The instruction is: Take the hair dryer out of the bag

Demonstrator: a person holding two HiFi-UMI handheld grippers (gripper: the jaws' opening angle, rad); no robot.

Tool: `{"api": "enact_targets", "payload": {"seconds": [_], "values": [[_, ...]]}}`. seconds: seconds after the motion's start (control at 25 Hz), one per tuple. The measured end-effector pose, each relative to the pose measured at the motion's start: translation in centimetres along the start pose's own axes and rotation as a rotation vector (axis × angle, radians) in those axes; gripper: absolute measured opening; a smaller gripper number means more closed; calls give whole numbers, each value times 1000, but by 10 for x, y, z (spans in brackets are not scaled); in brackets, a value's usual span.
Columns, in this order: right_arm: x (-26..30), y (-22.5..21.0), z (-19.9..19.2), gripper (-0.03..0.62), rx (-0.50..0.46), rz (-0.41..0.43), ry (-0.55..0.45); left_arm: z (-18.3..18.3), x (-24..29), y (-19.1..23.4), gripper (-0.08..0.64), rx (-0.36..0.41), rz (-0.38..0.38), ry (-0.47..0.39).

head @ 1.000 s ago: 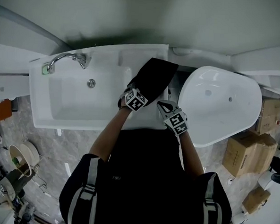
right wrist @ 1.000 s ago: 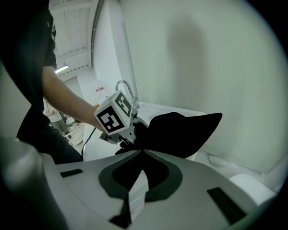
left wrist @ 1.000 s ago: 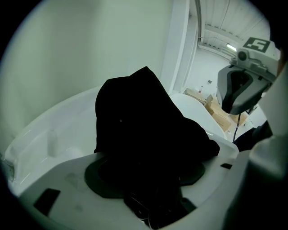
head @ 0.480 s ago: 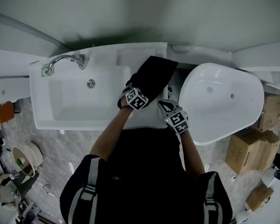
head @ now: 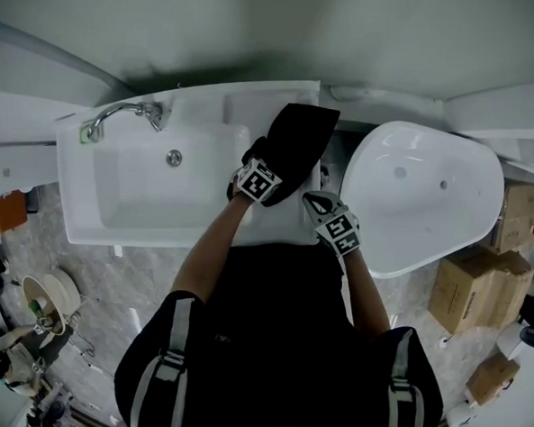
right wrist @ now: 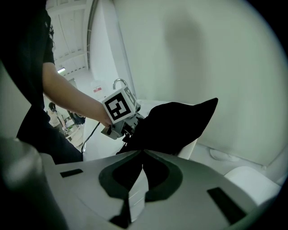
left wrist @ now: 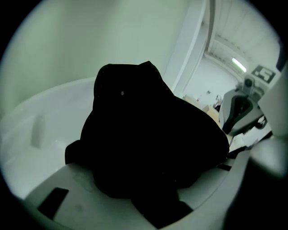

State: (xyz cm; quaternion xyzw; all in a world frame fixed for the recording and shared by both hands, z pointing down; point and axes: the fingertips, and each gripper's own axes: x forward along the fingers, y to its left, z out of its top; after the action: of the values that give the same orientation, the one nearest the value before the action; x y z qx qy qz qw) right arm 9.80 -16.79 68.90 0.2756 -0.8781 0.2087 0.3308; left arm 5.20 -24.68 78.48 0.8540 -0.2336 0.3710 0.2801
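A black bag (head: pixel 294 147) lies on the white ledge between the sink and the oval tub. The bag (left wrist: pixel 148 134) fills the left gripper view, and the hair dryer does not show in any view. My left gripper (head: pixel 252 158) is at the bag's near left side. Its jaws are closing, with black fabric between them (left wrist: pixel 153 197), and no firm pinch shows. My right gripper (head: pixel 315 200) is shut on a fold of the bag's near edge (right wrist: pixel 141 150). The bag (right wrist: pixel 175 126) rises beyond the right gripper's tips, with the left gripper (right wrist: pixel 126 130) against its left side.
A white rectangular sink (head: pixel 113 230) with a chrome faucet (head: pixel 120 113) is on the left. An oval white tub (head: pixel 427 254) stands right of the bag. Cardboard boxes (head: pixel 474 288) sit on the floor at the right, and clutter at the lower left.
The left gripper has rolled slightly and pressed a little further up against the bag. The right gripper has held still on the bag's edge.
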Motion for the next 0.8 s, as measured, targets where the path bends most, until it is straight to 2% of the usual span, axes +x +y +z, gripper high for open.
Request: {"api": "enact_targets", "payload": {"seconds": [0.16,0.44,0.64,0.8], "values": [[3,-1,3,60,-3,1,-3,9,-7,-9,198,-211,-163,-122],[4,1,5,60,-9,8,-1,17,-31,-23,198,-397,-416,-257],[4,2,8,60,-22,9,1,20,-50,-43,198,-477,-576,-353],[1,3,9,60,-34,4,-1,23,-66,-58,198,-462,-664,-407]]}}
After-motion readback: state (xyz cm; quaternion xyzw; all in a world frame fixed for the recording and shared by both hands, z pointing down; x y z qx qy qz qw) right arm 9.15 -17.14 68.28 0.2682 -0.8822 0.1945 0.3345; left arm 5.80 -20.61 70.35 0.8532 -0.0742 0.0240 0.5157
